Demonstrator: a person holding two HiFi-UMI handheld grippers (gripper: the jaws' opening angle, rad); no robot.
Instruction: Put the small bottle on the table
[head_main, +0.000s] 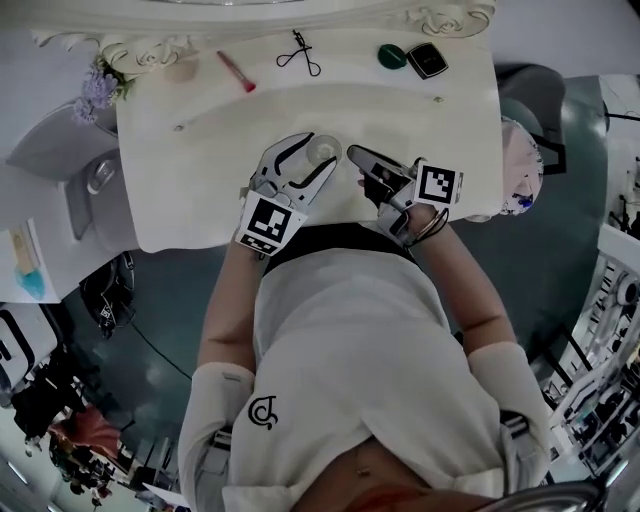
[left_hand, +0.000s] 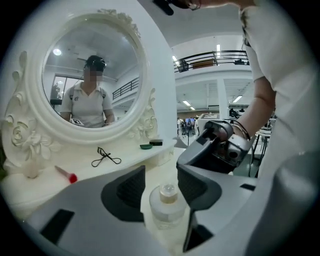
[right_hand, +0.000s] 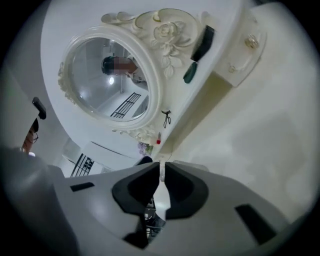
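Observation:
A small clear bottle (left_hand: 167, 204) with a round pale cap stands upright on the white dressing table (head_main: 200, 180), near its front edge. My left gripper (left_hand: 160, 170) has a jaw on each side of the bottle, and the dark pads (left_hand: 131, 192) lie against its body. From the head view, the bottle (head_main: 323, 150) shows between the tips of the left gripper (head_main: 312, 153). My right gripper (head_main: 357, 158) hovers just to the bottle's right, apart from it. Seen from its own camera, the right gripper (right_hand: 162, 167) has its jaws almost together with nothing between them.
An oval mirror (left_hand: 90, 75) in an ornate white frame stands at the table's back. Along the back lie a pink brush (head_main: 237, 72), an eyelash curler (head_main: 298, 52), a green round case (head_main: 391, 56) and a black compact (head_main: 427, 60). Purple flowers (head_main: 97, 90) sit at the back left corner.

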